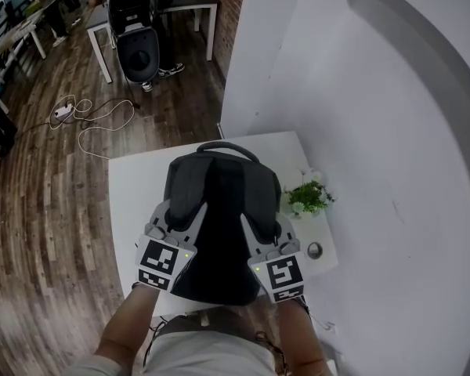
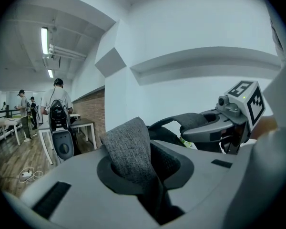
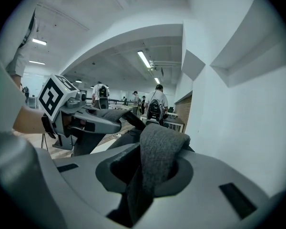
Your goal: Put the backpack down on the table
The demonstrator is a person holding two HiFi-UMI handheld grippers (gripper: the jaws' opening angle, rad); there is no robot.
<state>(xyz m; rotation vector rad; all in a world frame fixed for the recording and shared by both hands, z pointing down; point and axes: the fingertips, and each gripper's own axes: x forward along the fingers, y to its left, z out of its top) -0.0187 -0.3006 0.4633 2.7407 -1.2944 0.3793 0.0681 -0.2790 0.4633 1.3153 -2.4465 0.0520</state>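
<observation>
Both tools are engaged: my left gripper [image 1: 178, 211] is clamped on one grey woven shoulder strap [image 2: 131, 147], my right gripper [image 1: 255, 222] on the other strap [image 3: 159, 151]. The dark grey fabric backpack [image 1: 211, 202] appears seated on the small white table [image 1: 133, 186]. Release is outstanding.

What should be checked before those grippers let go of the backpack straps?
1. Backpack above the white table: ok.
2. Backpack's weight resting on the table: cannot tell.
3. Left gripper clamped on the left strap: ok.
4. Right gripper clamped on the right strap: ok.
5. Potted plant clear of the backpack: cannot tell, its leaves sit right beside it.
</observation>
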